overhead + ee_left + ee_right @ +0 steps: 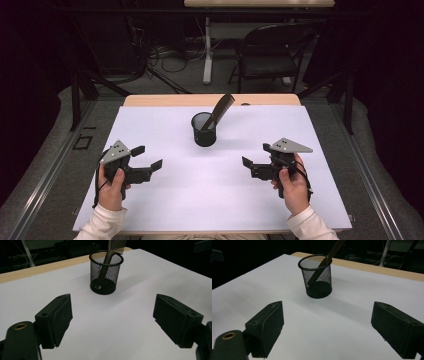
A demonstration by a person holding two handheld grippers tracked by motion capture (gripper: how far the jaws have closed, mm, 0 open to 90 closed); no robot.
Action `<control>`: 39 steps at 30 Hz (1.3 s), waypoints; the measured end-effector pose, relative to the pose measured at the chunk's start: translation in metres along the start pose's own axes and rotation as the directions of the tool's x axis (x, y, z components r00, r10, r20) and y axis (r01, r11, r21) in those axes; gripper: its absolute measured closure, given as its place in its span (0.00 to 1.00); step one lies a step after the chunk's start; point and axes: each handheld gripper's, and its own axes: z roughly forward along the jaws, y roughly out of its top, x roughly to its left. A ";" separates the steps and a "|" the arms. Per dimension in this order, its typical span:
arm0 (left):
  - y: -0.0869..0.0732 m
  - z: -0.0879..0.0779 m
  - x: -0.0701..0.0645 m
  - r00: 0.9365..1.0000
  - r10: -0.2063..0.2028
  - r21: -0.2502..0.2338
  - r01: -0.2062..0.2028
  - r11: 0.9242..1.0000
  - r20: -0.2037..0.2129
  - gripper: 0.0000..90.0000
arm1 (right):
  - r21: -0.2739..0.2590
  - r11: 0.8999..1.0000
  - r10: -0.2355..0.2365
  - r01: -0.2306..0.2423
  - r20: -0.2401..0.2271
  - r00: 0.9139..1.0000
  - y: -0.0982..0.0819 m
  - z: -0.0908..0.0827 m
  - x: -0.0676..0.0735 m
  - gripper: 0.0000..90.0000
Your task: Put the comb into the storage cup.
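Resting at 8 o'clock on the white table sheet: left gripper, held in the person's left hand, grey three-cornered plate uppermost, jaws spread wide and holding nothing, aimed toward 2 o'clock. Seen along the jaws in the left gripper view: two black pads standing well apart over bare white sheet, clear of the cup.

Standing upright just beyond table centre, toward 12 o'clock: black mesh cup, on the white sheet and well apart from both grippers. Leaning inside it: dark comb, handle end down on the cup floor, toothed end rising past the rim toward 1 o'clock in the high view. Shown in the left gripper view: cup at 12 o'clock ahead of the jaws, comb propped against the far rim. Shown in the right gripper view: cup at 11 o'clock ahead of the jaws, comb slanting up toward 1 o'clock.

Resting at 4 o'clock on the sheet: right gripper, held in the person's right hand, grey plate uppermost, jaws likewise spread wide and holding nothing, aimed toward 10 o'clock. Visible along the 12 o'clock edge: bare wooden strip of the table.
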 end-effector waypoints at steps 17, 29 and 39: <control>-0.029 -0.013 0.009 1.000 -0.008 -0.032 0.007 0.999 -0.026 0.18 | -0.001 1.000 0.006 -0.006 0.040 0.999 -0.030 -0.015 -0.004 0.14; -0.040 -0.015 0.016 0.999 -0.017 -0.054 0.015 0.998 -0.036 0.18 | -0.018 0.998 0.066 -0.065 0.069 0.995 -0.049 -0.017 -0.018 0.14; -0.050 -0.013 0.019 0.999 -0.020 -0.061 0.018 0.998 -0.046 0.18 | -0.017 0.997 0.071 -0.069 0.089 0.994 -0.060 -0.016 -0.023 0.14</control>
